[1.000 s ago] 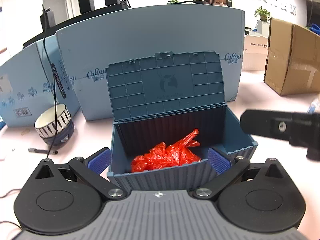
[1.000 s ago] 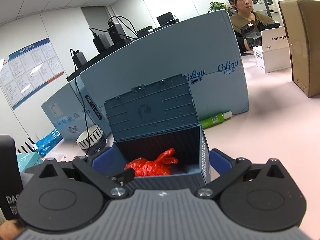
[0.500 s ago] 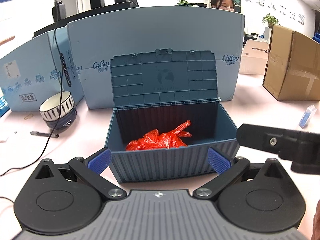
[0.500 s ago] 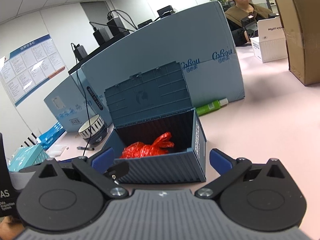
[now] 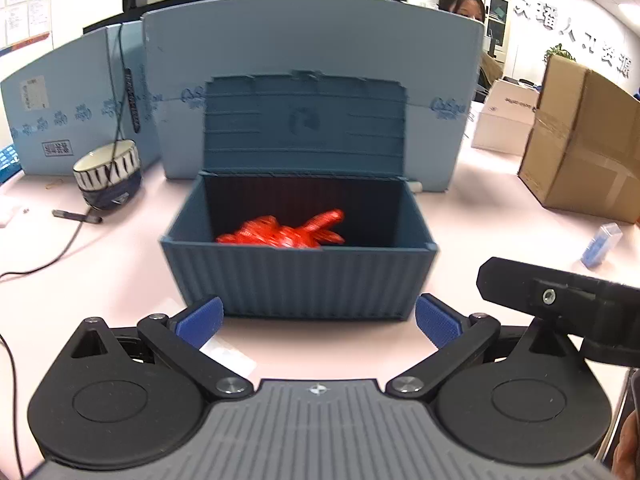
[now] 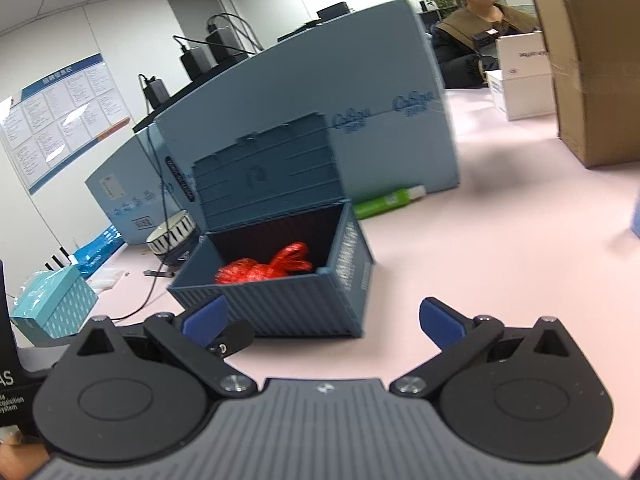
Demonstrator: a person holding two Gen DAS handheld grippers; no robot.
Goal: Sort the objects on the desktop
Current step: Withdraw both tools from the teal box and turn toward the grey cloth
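- Step in hand, as judged: between items. Blue storage box point(image 5: 298, 276) at frame centre in the left wrist view, lid point(image 5: 304, 118) up and leaning back, red plastic bag point(image 5: 286, 232) lying inside on the floor of the box.
- Left gripper point(image 5: 318, 318) at lower centre of the left wrist view, jaws spread wide, nothing between the blue pads point(image 5: 200, 318); just short of the box's front wall, not touching as far as can be told.
- Right gripper point(image 6: 324, 320) at lower centre of the right wrist view, jaws likewise wide apart and empty; box point(image 6: 280, 292) left of centre, near the left pad.
- Loose items on the pink table point(image 5: 120, 280): green tube point(image 6: 386, 200) behind the box against the blue board point(image 6: 320, 120); small blue pack point(image 5: 600, 244) at the right edge of the left wrist view; striped bowl point(image 5: 108, 170) and a pen point(image 5: 76, 216) at mid-left.
- Next move, probably: pick one loose item, green tube or blue pack nearest for the right side, or else shut the lid. Cannot tell which.
- Calls for: swing clear of the raised lid, low flat approach for the tube, jaws closing across its narrow side.
- Some motion blur in both views; fine contact hard to judge.
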